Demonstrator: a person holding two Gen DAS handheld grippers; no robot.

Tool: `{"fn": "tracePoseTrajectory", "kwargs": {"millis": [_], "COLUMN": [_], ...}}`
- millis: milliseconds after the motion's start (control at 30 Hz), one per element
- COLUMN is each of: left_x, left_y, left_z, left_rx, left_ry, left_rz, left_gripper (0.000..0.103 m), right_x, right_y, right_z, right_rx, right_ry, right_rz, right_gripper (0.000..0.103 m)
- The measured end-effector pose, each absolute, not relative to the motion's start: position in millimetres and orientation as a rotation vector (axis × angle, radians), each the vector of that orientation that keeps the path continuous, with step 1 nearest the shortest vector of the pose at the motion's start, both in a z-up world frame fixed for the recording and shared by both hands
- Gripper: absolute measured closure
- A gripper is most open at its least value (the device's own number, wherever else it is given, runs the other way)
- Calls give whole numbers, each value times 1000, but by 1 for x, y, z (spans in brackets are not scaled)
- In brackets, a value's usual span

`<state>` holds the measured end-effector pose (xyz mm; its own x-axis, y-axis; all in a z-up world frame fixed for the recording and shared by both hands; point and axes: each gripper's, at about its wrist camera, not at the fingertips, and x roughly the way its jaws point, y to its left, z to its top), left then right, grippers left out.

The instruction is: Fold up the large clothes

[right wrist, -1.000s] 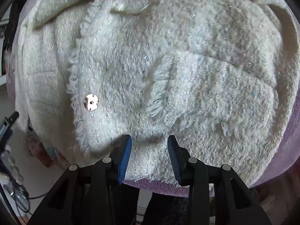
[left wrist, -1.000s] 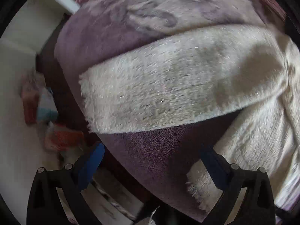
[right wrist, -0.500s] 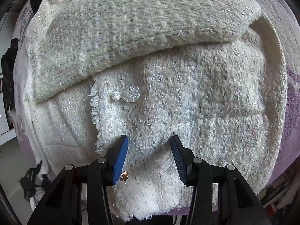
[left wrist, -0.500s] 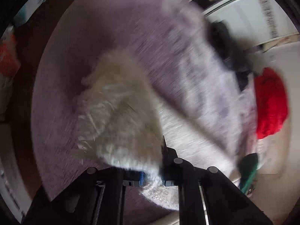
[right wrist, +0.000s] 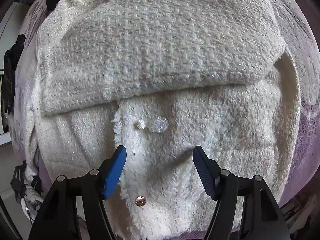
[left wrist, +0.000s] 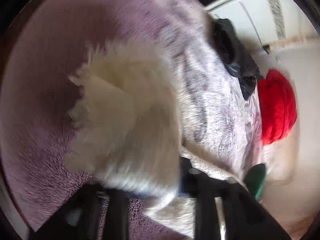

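My left claw [left wrist: 160, 192] is clenched on a fluffy end of the cream jacket [right wrist: 160, 64] — most likely a sleeve end, though the left wrist view is too smeared to be sure — and the fabric bunches up out of the pinch over the purple blanket [left wrist: 40, 160]. The jacket itself lies spread on that blanket on the bed, one sleeve [right wrist: 152, 46] already laid flat across the chest, the front edge with its clear button [right wrist: 159, 124] and copper snap [right wrist: 140, 200] facing up. My right claw [right wrist: 160, 172] hangs above the lower front panel; its jaws have just been opening, and nothing is between the pads. To do this step well, I judge I should carry the held end across in a low arc and lay it parallel to the folded sleeve, keeping slight tension so the pile does not roll under itself. The right claw would do best pressing or pinning the body near the hem while I pull (loose tweed like this drags the whole garment otherwise). I'd steer clear of the red cloth [left wrist: 277, 108] and the black garment [left wrist: 232, 46] at the bed's edge — neither belongs in this fold.
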<state>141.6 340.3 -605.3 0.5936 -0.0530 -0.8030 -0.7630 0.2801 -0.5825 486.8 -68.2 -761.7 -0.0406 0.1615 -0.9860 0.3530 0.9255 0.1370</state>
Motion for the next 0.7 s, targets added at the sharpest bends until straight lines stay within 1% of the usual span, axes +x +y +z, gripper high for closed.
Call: {"fn": "tracePoseTrajectory", "kwargs": {"millis": [67, 133, 167, 200, 267, 300, 367, 433, 500, 600, 633, 700], "left_x": [151, 165, 174, 185, 200, 209, 229, 249, 266, 289, 295, 304], "left_y": [335, 324, 316, 306, 284, 270, 252, 218, 184, 110, 71, 5], "left_z": [-578, -548, -533, -516, -490, -477, -461, -443, -431, -419, -415, -415], "left_rx": [-1071, -926, -850, -750, -589, -511, -400, -275, -202, -116, -94, -68], "left_ry": [837, 843, 844, 848, 858, 859, 861, 864, 861, 881, 894, 926], "left_rz": [568, 562, 555, 545, 514, 488, 432, 353, 265, 75, -8, -165], "left_gripper": [93, 94, 94, 94, 94, 94, 94, 94, 94, 94, 95, 95], "right_x": [500, 512, 518, 526, 546, 555, 574, 584, 591, 580, 564, 549], "right_y": [-56, -43, -34, -26, -5, 7, 25, 35, 29, -10, -24, -50], "right_z": [-760, -755, -753, -750, -747, -748, -753, -754, -752, -733, -719, -712], "right_rx": [423, 396, 342, 260, -13, -110, -167, -154, -84, 40, 80, 156], "right_ry": [1598, 1577, 1567, 1561, 1535, 1512, 1498, 1493, 1487, 1482, 1483, 1488], "right_rz": [-170, -196, -223, -262, -383, -406, -410, -389, -375, -373, -374, -392], "right_gripper": [32, 32, 32, 26, 17, 16, 16, 16, 16, 16, 16, 16]}}
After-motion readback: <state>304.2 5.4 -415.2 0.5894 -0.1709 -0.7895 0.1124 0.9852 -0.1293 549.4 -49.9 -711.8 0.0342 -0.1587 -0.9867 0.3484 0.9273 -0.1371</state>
